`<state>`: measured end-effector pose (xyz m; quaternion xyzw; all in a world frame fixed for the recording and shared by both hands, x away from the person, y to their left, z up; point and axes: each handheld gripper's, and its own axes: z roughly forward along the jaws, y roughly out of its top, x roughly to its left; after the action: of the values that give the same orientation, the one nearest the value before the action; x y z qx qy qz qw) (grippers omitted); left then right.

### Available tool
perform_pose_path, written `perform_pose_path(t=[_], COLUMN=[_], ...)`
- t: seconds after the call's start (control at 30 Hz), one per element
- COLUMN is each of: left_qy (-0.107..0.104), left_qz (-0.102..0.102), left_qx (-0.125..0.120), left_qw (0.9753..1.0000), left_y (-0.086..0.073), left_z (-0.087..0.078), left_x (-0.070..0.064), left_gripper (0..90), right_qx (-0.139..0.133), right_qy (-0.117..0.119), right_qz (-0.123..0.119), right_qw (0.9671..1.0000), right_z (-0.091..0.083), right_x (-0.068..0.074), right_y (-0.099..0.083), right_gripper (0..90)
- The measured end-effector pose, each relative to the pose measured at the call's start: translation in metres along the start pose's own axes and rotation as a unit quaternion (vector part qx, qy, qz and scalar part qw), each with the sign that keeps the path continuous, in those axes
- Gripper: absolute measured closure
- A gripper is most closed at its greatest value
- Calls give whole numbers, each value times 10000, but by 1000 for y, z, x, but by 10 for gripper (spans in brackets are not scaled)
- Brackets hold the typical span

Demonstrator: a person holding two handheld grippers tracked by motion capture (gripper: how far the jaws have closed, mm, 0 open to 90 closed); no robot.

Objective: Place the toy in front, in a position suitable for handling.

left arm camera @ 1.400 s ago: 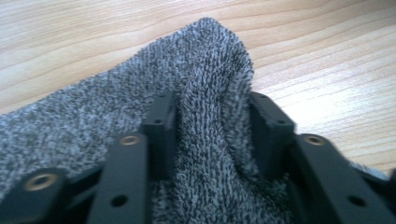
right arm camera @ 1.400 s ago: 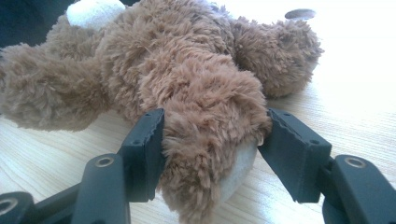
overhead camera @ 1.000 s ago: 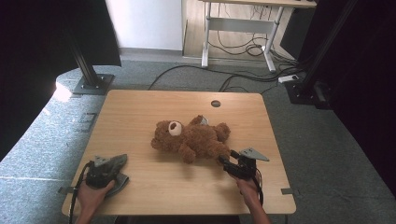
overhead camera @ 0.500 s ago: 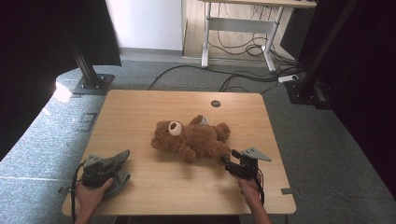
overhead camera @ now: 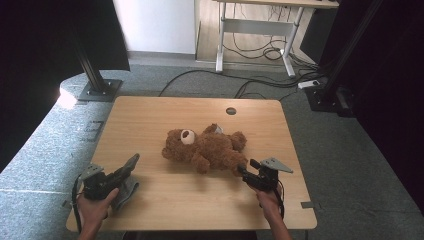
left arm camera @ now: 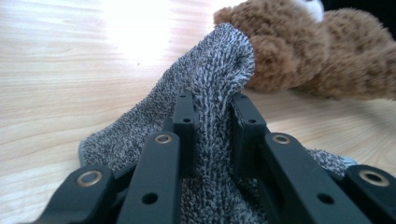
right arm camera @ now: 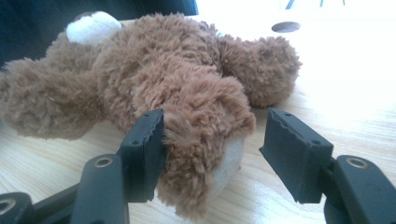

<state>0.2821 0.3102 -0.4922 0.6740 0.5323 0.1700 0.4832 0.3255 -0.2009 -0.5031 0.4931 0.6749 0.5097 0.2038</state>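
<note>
Brown plush teddy bear (overhead camera: 207, 148): lay mid-table, one foot between the spread right gripper (right arm camera: 212, 140) jaws.
Grey knitted cloth (left arm camera: 205, 116): pinched by left gripper (left arm camera: 212, 126), near-left corner of wooden table (overhead camera: 150, 115).

Pale wooden counter (overhead camera: 165, 117) sitting on grey carpet, round cable hole (overhead camera: 230, 110) lying toward far edge. Brown teddy bear (overhead camera: 207, 149) lying near middle, head pointing left. Grey knitted cloth (overhead camera: 127, 189) resting at near left corner.
</note>
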Motion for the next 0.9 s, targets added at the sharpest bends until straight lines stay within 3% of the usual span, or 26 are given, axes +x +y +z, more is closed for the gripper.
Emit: perform_pose_path(t=[0.47,0.9], left_qy=[-299,-522], left_qz=[65,235], left_qx=[-89,-137], left_qw=[9995,9983], left_y=[14,30], left_z=[7,19], left_x=[-16,-34], left_gripper=[744,744], right_qx=[-177,-243], right_qy=[50,217], right_qz=[-49,-173], right_qw=[9998,9993], right_z=[-7,-1], right_x=[3,14], right_y=[9,21], right_gripper=[374,354])
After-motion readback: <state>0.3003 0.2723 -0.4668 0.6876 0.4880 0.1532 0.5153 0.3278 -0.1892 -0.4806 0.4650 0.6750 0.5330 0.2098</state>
